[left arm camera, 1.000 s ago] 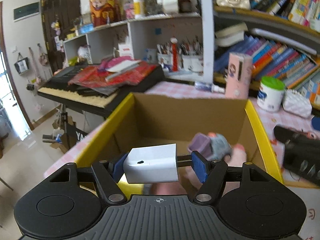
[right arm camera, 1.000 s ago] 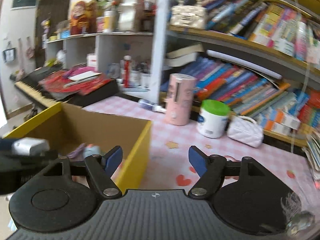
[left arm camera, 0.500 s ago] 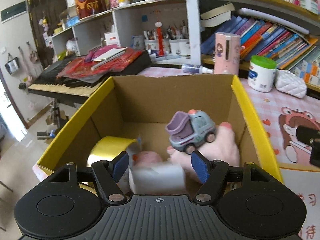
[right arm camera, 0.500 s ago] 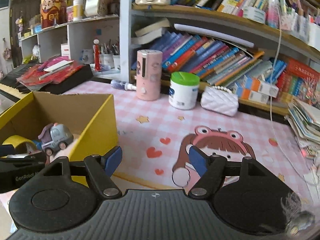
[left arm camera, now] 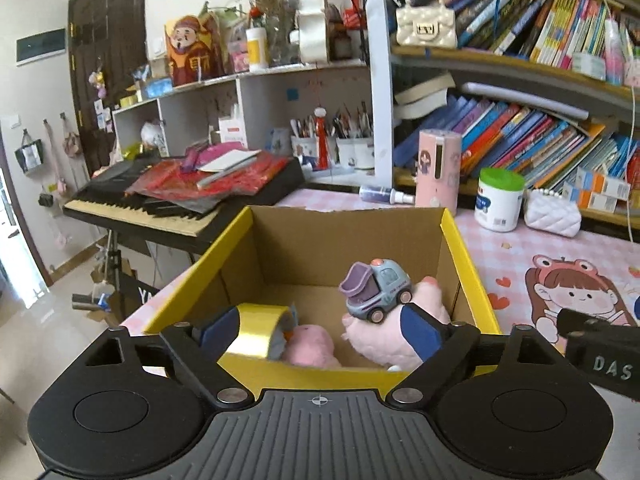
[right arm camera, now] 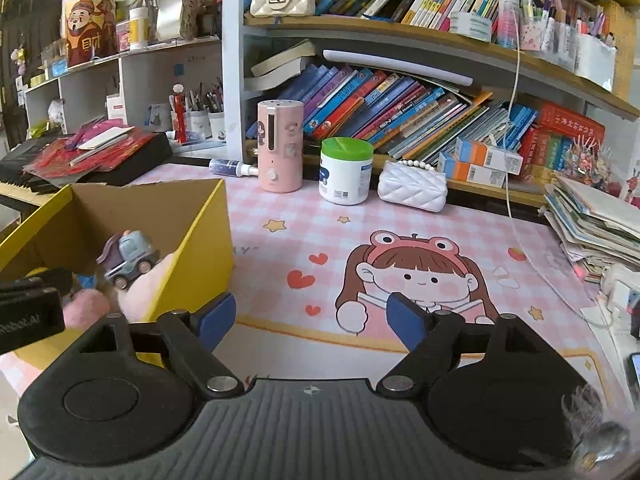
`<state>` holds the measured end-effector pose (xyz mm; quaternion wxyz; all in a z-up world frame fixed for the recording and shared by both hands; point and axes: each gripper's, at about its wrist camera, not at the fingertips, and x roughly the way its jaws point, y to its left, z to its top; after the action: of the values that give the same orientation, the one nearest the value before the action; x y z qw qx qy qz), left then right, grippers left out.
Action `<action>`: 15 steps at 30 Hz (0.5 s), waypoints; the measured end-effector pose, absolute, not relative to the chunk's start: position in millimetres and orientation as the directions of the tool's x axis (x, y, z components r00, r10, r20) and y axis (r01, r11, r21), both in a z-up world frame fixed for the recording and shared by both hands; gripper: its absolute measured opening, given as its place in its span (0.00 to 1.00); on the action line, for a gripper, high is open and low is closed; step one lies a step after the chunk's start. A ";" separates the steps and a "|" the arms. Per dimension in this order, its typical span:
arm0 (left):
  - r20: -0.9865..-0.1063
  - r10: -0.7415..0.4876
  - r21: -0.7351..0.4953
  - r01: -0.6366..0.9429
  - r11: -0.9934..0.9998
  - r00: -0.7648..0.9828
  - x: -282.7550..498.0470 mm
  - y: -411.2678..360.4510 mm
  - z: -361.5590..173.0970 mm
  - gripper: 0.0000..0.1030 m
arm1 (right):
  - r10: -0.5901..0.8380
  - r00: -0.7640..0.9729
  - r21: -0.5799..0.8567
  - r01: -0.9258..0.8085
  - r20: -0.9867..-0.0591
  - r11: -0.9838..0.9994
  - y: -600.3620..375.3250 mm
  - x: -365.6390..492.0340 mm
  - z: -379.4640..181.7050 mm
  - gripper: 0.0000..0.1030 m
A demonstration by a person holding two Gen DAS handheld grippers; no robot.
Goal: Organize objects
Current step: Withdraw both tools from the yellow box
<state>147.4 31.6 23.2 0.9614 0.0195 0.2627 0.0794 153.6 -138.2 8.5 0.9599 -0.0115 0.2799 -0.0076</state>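
Observation:
A yellow cardboard box (left arm camera: pixel 466 248) stands open on the pink desk mat; it also shows in the right wrist view (right arm camera: pixel 208 236). Inside lie a grey-purple toy truck (left arm camera: pixel 376 290) on a pink plush (left arm camera: pixel 400 334), a second pink plush (left arm camera: pixel 312 346) and a gold tape roll (left arm camera: pixel 256 336). My left gripper (left arm camera: pixel 320 330) is open and empty above the box's near edge. My right gripper (right arm camera: pixel 308 318) is open and empty over the mat, right of the box. The white block is out of sight.
A pink humidifier (right arm camera: pixel 279 146), a green-lidded white jar (right arm camera: pixel 346 170), a white quilted purse (right arm camera: pixel 412 186) and a spray bottle (right arm camera: pixel 232 168) stand at the back. Bookshelves rise behind. A paper stack (right arm camera: pixel 592 220) lies right. A keyboard (left arm camera: pixel 160 200) stands left of the desk.
My left gripper has opened and let the white block drop into the box, then drawn back and up. My right gripper has swung right over the mat, still open.

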 end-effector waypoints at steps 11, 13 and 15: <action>-0.504 0.152 0.096 -0.119 0.988 0.850 79.6 44.2 21.4 0.94 | -0.103 0.834 -0.053 0.089 -0.542 0.995 -115.3 89.4 8.9 0.98; -0.517 0.146 0.101 -0.109 0.989 0.844 67.5 44.9 18.8 0.94 | -0.118 0.830 -0.061 0.101 -0.545 0.993 -111.9 77.3 7.2 0.99; -0.527 0.142 0.109 -0.100 0.989 0.838 57.0 45.5 16.5 0.94 | -0.136 0.821 -0.072 0.116 -0.555 0.991 -108.8 64.7 4.9 1.00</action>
<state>57.0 45.5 16.5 0.9578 0.0383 0.2777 0.0632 64.7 -108.8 4.9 0.9539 -0.0172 0.2921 -0.0663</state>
